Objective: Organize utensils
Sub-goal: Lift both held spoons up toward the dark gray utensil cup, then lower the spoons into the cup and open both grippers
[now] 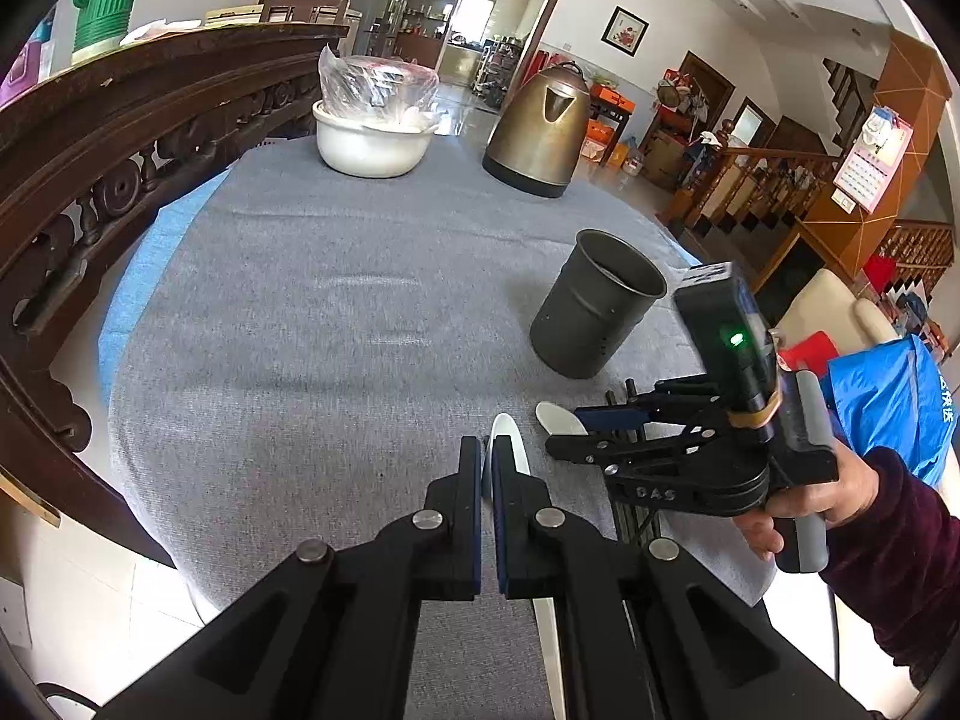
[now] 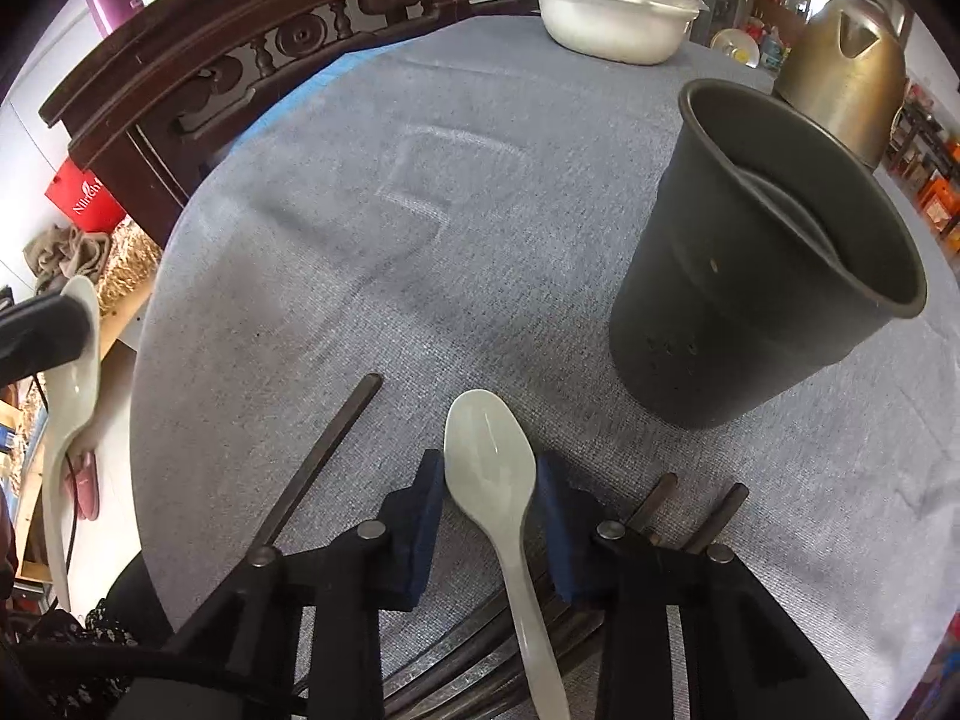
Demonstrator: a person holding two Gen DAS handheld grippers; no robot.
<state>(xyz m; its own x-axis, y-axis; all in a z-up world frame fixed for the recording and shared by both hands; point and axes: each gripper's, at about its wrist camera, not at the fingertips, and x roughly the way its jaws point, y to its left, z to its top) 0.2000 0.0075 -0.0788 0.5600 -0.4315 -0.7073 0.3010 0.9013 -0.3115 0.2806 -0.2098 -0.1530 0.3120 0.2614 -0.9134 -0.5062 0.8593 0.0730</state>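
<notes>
My left gripper [image 1: 487,462] is shut on a white spoon [image 1: 503,432] and holds it above the grey tablecloth; the same spoon shows at the left edge of the right wrist view [image 2: 75,360]. My right gripper [image 2: 489,474] is open, its fingers either side of a second white spoon [image 2: 489,450] that lies on the cloth. That spoon's bowl shows in the left wrist view [image 1: 558,419] beside the right gripper [image 1: 591,429]. Dark chopsticks [image 2: 324,456] lie around it. A dark metal utensil holder [image 2: 762,276] stands upright to the right, also seen from the left [image 1: 594,306].
A white bowl with a plastic bag [image 1: 375,132] and a brass kettle [image 1: 540,132] stand at the table's far end. A carved dark wooden rail [image 1: 120,144] runs along the left. The table edge [image 1: 696,252] drops off to the right.
</notes>
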